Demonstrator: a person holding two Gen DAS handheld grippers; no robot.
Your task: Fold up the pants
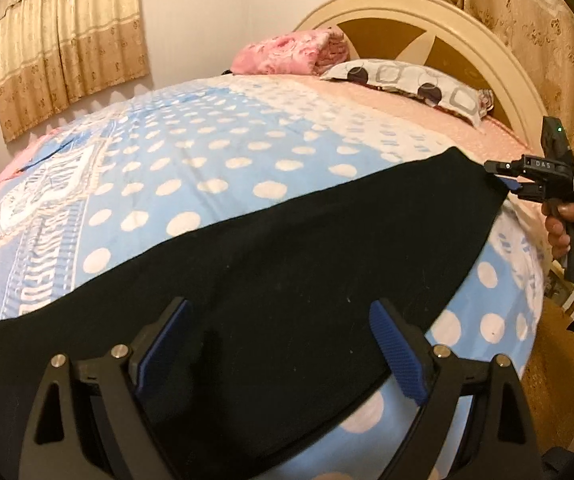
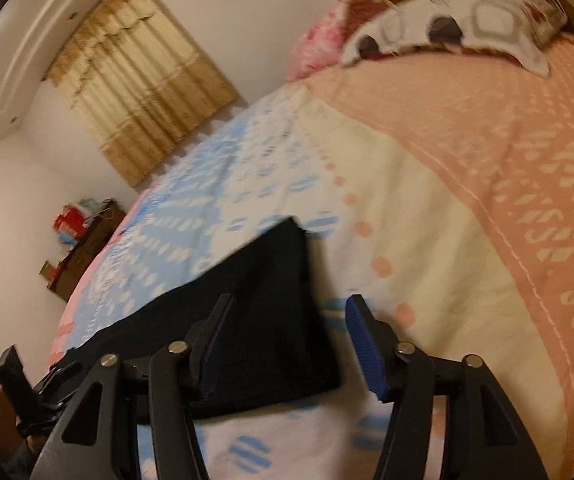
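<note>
Pillow (image 1: 411,84) and pink blanket (image 1: 291,54) beyond pants (image 1: 267,260).

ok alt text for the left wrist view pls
Black pants lie flat across a blue polka-dot blanket on a bed, with the open left claw over their near edge. At far right, the hand-held right claw sits at the pants' far corner; a patterned pillow lies by the headboard.

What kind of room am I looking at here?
Most likely a home bedroom. A bed with a curved headboard, a patterned pillow and a polka-dot blanket fills the view, with curtains on the wall. Black pants lie across the blanket.
</note>
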